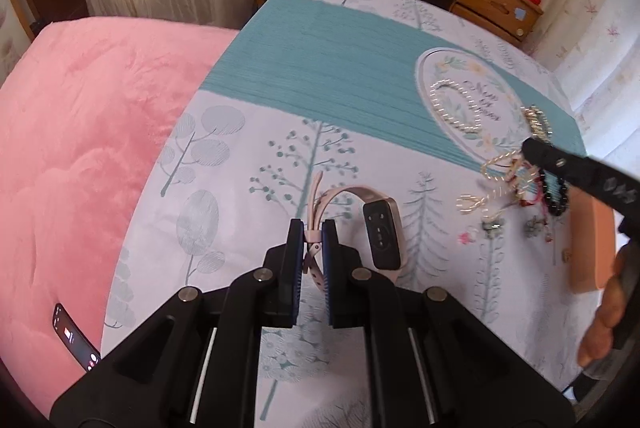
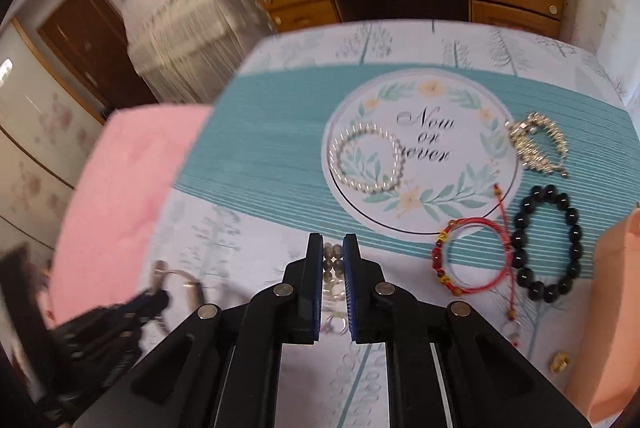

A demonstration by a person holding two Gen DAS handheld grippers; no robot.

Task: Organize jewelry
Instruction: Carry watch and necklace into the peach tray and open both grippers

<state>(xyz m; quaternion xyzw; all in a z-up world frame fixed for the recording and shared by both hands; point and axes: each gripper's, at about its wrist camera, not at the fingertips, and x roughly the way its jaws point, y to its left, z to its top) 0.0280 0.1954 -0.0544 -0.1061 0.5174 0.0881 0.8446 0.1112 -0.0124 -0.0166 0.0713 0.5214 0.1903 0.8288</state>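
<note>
Pink-strapped watch: the pale pink smart watch with a dark rectangular face [image 1: 380, 232] is pinched by its doubled strap in the left claw [image 1: 314, 240], whose jaws are closed on it; it sits near the front of the round printed medallion [image 2: 424, 156], toward the pink blanket [image 1: 80, 148].
Grey bead strand: a bracelet of translucent grey and clear beads [image 2: 333, 268] lies between the pads of the right claw [image 2: 333, 260], jaws drawn in tight on it, just in front of the medallion.
Laid out already: white pearl bracelet [image 2: 366, 160] on the medallion; silver chain bracelet [image 2: 538, 142], black bead bracelet [image 2: 548, 240] and red cord bracelet [image 2: 468, 260] at its right edge.
Surface: tree-print cloth on the table [image 2: 280, 148].
Step in hand: picking up, both claws loaded.
Next move: probably carry each piece to a free spot beside the medallion, set it flat, then release without dragging neighbours.
</note>
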